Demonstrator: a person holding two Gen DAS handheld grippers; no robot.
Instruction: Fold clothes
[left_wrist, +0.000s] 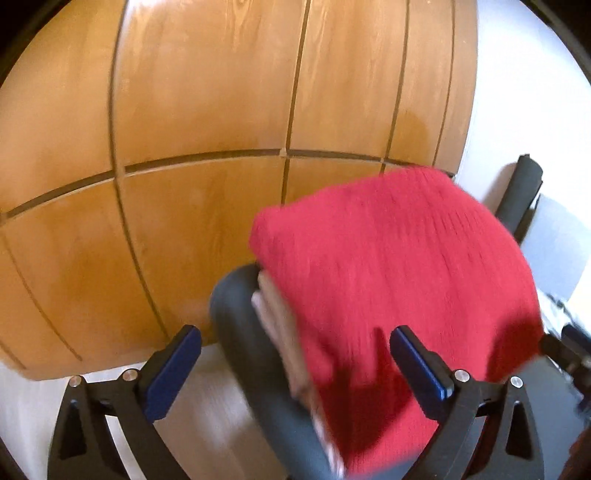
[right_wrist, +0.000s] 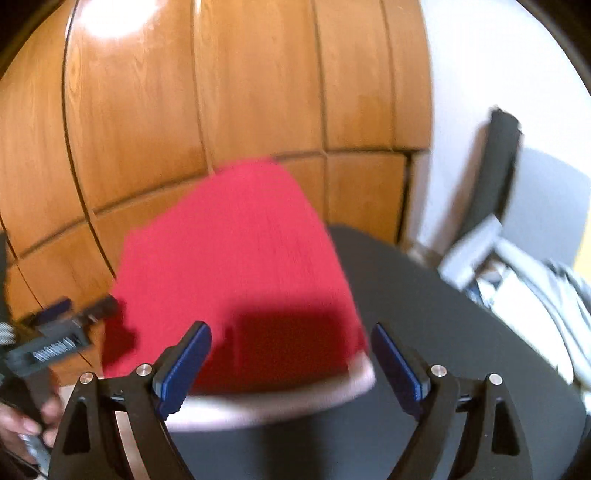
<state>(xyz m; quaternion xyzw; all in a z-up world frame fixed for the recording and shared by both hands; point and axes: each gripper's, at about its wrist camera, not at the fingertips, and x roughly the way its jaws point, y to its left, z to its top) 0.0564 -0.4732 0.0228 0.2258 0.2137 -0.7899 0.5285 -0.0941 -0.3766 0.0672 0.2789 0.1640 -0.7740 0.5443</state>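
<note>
Looking down both cameras, we see a folded red sweater (left_wrist: 399, 280) lying on top of a pale folded garment (left_wrist: 284, 339), the pair stacked on the dark seat of a chair (right_wrist: 443, 332). Our left gripper (left_wrist: 295, 365) hangs over the stack's left edge with its jaws spread wide, gripping nothing. Our right gripper (right_wrist: 291, 365) sits at the near edge of the stack, jaws likewise released and empty. Behind the chair stands a wooden paneled cabinet (left_wrist: 221, 110); the chair's backrest (right_wrist: 495, 166) rises at right against a white wall (right_wrist: 517, 74). Both views are blurred.
</note>
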